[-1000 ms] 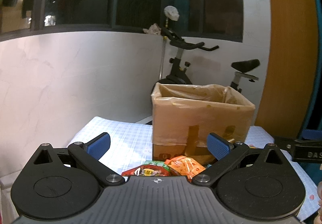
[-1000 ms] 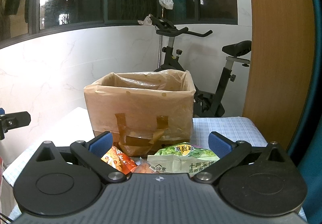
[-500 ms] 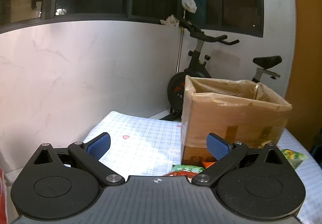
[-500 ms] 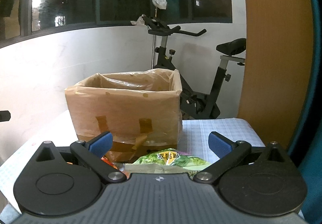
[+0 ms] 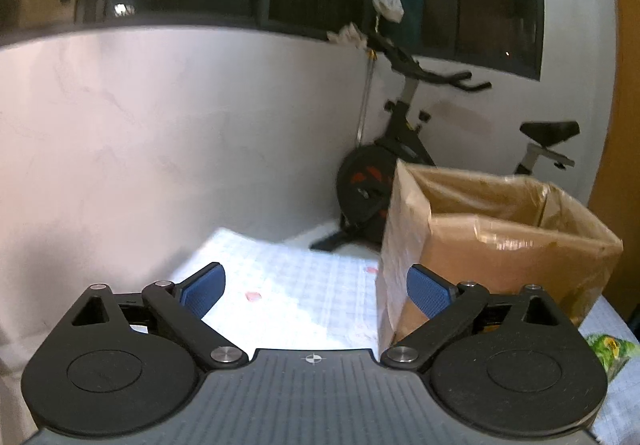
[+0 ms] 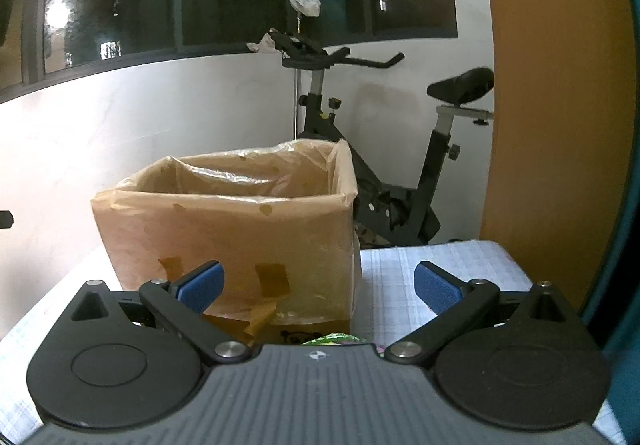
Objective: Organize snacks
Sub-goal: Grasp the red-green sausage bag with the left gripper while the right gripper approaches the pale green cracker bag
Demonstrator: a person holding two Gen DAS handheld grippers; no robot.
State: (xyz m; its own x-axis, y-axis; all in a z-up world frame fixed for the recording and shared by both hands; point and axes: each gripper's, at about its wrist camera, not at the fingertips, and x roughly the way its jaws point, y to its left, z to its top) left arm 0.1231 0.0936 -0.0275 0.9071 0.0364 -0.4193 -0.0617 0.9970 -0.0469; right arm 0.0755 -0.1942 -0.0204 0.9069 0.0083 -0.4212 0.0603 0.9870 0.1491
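We hold the left tool (image 5: pixel 316 291) with its blue pads spread wide and nothing between them, above the checked cloth of the desk (image 5: pixel 304 309). Our right tool (image 6: pixel 318 285) is likewise spread and empty, facing the cardboard box (image 6: pixel 240 241).

The box stands open on the desk, lined with a thin plastic film and patched with strips of brown tape. In the left wrist view it sits to the right, its near lower corner hidden behind the right pad and the tool body. From neither view can we see the bottom of the box, so we cannot tell what lies inside.

Of the snacks, little shows. A green packet (image 5: pixel 608 351) peeks out at the right edge of the left wrist view, on the desk near the box, mostly cut off by the tool body. In the right wrist view only a sliver of a green packet (image 6: pixel 332 339) shows above the tool body, just in front of the box; its print is too hidden to read.

Behind the desk an exercise bike (image 6: pixel 380 173) stands against the white wall, partly covered by the box.
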